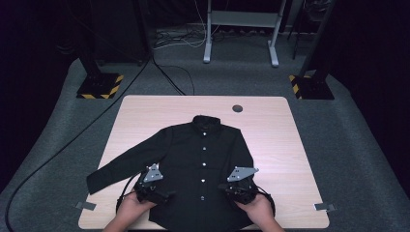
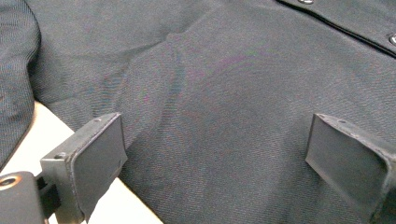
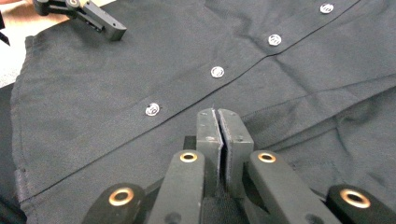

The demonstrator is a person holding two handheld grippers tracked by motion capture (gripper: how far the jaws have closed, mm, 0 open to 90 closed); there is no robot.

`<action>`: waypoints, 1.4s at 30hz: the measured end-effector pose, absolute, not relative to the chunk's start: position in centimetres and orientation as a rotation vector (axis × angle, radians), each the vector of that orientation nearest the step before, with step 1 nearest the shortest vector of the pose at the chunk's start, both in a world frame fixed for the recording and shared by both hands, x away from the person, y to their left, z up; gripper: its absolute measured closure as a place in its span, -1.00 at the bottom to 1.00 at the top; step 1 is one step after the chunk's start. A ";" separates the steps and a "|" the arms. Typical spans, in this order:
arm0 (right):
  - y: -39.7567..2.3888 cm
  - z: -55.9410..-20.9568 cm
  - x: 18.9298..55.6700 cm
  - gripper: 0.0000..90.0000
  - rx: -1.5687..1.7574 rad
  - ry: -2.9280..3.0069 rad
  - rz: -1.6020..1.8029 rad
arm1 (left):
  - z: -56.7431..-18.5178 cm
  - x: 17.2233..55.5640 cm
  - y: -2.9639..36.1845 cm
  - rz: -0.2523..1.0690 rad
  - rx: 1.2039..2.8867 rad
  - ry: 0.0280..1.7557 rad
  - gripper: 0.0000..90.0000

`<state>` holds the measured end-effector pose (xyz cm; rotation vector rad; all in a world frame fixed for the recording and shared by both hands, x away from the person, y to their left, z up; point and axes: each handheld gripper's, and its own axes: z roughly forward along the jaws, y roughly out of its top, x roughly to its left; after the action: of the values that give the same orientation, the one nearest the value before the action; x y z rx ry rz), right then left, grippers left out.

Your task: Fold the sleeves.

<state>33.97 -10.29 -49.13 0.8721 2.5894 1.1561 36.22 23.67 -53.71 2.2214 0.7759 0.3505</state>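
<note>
A black button-front shirt (image 1: 200, 159) lies flat and face up on the pale wooden desk (image 1: 270, 125). Its collar points to the far edge, its hem toward the person, and the sleeve on the left of the high view is stretched out toward the desk's near left corner.

The left gripper (image 1: 153, 186) sits at the shirt's lower left side. In the left gripper view its fingers (image 2: 100, 154) stand wide apart over the cloth at the side seam, with nothing pinched between them.

The right gripper (image 1: 240, 186) is at the lower right part of the shirt front. In the right gripper view its fingers (image 3: 209, 135) are pressed together just beside the button placket. Whether a thin fold of cloth is caught between them cannot be told.

The shirt looks light, soft and limp. It would likely drape and sag from any hold, and one layer could lift away from the other. The weave seems matte rather than slippery. The buttons (image 3: 217, 72) are the only hard parts and make poor holds. The hem corners, side seams or shoulders seem the soundest places to pinch, with both layers taken together.
</note>
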 end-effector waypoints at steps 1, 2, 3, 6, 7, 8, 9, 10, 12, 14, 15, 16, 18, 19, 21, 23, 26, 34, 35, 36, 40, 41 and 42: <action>-10.2 -49.2 34.0 0.93 0.873 2.591 1.151 | -53.7 36.2 23.7 0.351 2.222 0.776 -0.89; -10.1 -49.3 34.0 0.92 0.879 2.594 1.147 | -53.7 36.2 23.7 0.351 2.222 0.776 -0.89; -10.1 -49.3 34.0 0.89 0.882 2.595 1.146 | -53.7 36.2 23.7 0.351 2.222 0.776 -0.89; -9.9 -49.4 34.0 0.80 0.894 2.596 1.143 | -53.7 36.2 23.7 0.350 2.222 0.776 -0.89; -9.8 -49.4 33.9 0.76 0.895 2.596 1.142 | -53.7 36.2 23.7 0.351 2.221 0.776 -0.89; -9.7 -49.4 33.9 0.74 0.898 2.597 1.142 | -53.7 36.2 23.7 0.351 2.222 0.776 -0.89; -9.7 -49.3 33.8 0.72 0.892 2.598 1.143 | -53.7 36.2 23.7 0.351 2.222 0.776 -0.89; -9.6 -49.3 33.7 0.68 0.894 2.598 1.143 | -53.7 36.2 23.7 0.350 2.222 0.776 -0.89; -9.4 -49.2 33.6 0.63 0.895 2.602 1.144 | -53.7 36.2 23.7 0.351 2.221 0.776 -0.89; -9.1 -49.1 33.4 0.54 0.892 2.604 1.136 | -53.7 36.2 23.7 0.350 2.222 0.776 -0.89; -8.9 -49.0 33.2 0.52 0.886 2.606 1.136 | -53.7 36.2 23.7 0.350 2.222 0.776 -0.89; -8.7 -48.9 33.1 0.51 0.877 2.609 1.137 | -53.7 36.2 23.7 0.351 2.222 0.776 -0.89; -8.4 -48.6 32.8 0.46 0.863 2.610 1.145 | -53.7 36.2 23.7 0.351 2.222 0.776 -0.89; -8.3 -48.5 32.6 0.44 0.857 2.609 1.151 | -53.7 36.2 23.7 0.350 2.220 0.775 -0.89; -8.0 -48.1 32.3 0.41 0.853 2.603 1.163 | -53.7 36.2 23.7 0.351 2.222 0.776 -0.89; -7.9 -47.8 32.2 0.37 0.846 2.601 1.167 | -53.7 36.2 23.7 0.351 2.222 0.776 -0.89; -7.8 -47.6 32.0 0.32 0.849 2.596 1.179 | -53.7 36.2 23.7 0.351 2.222 0.776 -0.89; -7.7 -46.5 31.3 0.21 0.859 2.553 1.219 | -53.7 36.2 23.7 0.351 2.222 0.776 -0.89; -7.7 -46.3 31.3 0.20 0.860 2.548 1.223 | -53.7 36.2 23.7 0.351 2.222 0.776 -0.89; -7.8 -46.2 31.2 0.20 0.858 2.543 1.226 | -53.7 36.2 23.7 0.351 2.222 0.776 -0.89; -8.1 -46.2 31.4 0.13 0.876 2.531 1.220 | -53.7 36.2 23.7 0.351 2.222 0.776 -0.89; -8.2 -46.4 31.5 0.11 0.882 2.528 1.217 | -53.7 36.2 23.7 0.351 2.222 0.776 -0.89; -8.3 -46.5 31.5 0.09 0.892 2.524 1.218 | -53.7 36.2 23.7 0.351 2.222 0.776 -0.89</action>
<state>31.54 -8.26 -46.54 0.8918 2.5245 1.2175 36.22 23.67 -53.71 2.2220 0.7758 0.3507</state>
